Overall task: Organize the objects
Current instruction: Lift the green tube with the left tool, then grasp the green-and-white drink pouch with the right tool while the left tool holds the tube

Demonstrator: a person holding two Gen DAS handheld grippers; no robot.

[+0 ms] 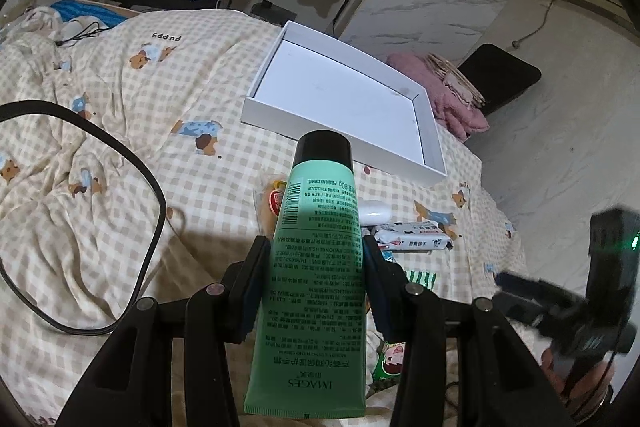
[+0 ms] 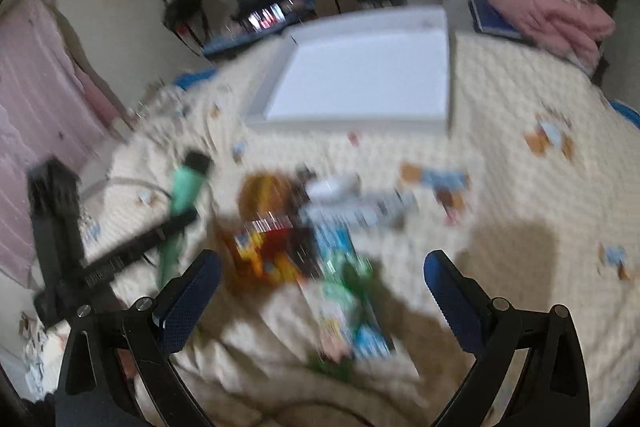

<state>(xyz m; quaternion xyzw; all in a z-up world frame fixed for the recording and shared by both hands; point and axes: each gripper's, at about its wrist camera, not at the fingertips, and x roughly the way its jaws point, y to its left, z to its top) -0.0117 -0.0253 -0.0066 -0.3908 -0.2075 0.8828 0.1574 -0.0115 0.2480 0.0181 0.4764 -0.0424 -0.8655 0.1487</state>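
Observation:
My left gripper (image 1: 316, 251) is shut on a green hand-cream tube (image 1: 316, 259) with a black cap, held above the bed with the cap pointing away. Beyond it lies a shallow white box (image 1: 264, 99) with nothing inside. The right wrist view is blurred. There my right gripper (image 2: 320, 263) stands open and wide over a heap of small packets (image 2: 344, 267) on the bed, with nothing between its fingers. The same green tube (image 2: 184, 187) and the left gripper's black frame show at the left. The white box (image 2: 260, 107) lies farther back.
A checked quilt with bear prints (image 1: 140, 107) covers the bed. A black cable (image 1: 156, 227) loops at the left. A white case (image 1: 374, 211), a tissue pack (image 1: 412, 235) and snack packets lie near the tube. Pink folded cloth (image 1: 444, 95) sits by the bed's far right edge.

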